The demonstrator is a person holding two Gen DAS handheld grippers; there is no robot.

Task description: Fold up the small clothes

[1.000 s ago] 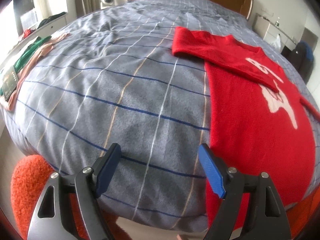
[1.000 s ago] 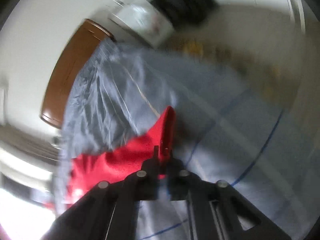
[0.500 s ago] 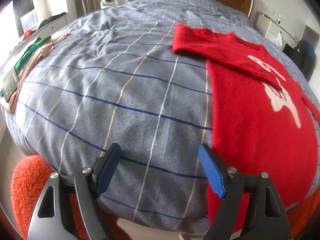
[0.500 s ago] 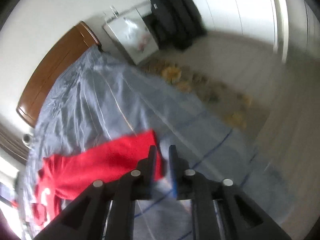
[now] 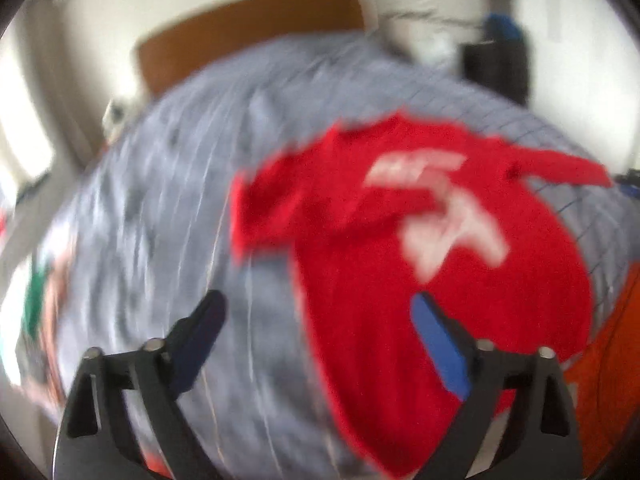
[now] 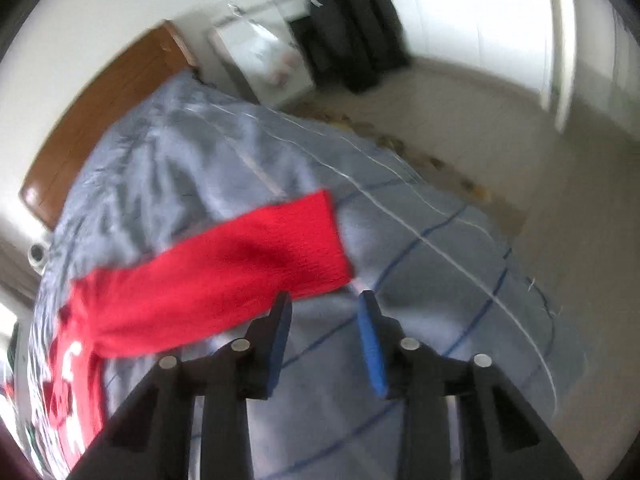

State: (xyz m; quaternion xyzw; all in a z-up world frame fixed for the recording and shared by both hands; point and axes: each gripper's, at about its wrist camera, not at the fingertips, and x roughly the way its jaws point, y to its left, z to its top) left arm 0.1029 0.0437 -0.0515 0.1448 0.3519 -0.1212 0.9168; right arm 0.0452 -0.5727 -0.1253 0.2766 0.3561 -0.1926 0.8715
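Sweater: a red sweater (image 5: 420,280) with a fuzzy knit look and a white pattern on the chest; the left wrist view is blurred, so the pattern cannot be read.
Where it lies: spread flat, front up, on the bed (image 5: 160,220), toward the bed's foot edge, well away from the headboard (image 5: 248,36).
Sleeve on the chest: one sleeve is folded in across the sweater's body, its cuff end overhanging the body's edge onto the cover.
Sleeve stretched out: in the right wrist view the other sleeve (image 6: 240,256) lies straight out from the sweater (image 6: 76,372) over the cover, its square cuff end farthest from the body.
Bed: a grey cover (image 6: 420,280) with thin white, blue and tan lines, rumpled toward the headboard (image 6: 104,108).
Left tongs: the left tongs (image 5: 316,312) hang above the sweater's lower part, jaws wide apart and opening, nothing between them; one pad sits over the cover beside the sweater, the other over the red knit.
Right tongs: the right tongs (image 6: 324,312) sit just short of the outstretched sleeve's cuff, jaws partly apart and opening; the gap between the pads shows only cover, and the pads do not press on the sleeve.
Beside the sweater: green and pale clothes (image 5: 36,300) lie at the bed's far side edge, well apart from the sweater, too blurred to tell further.
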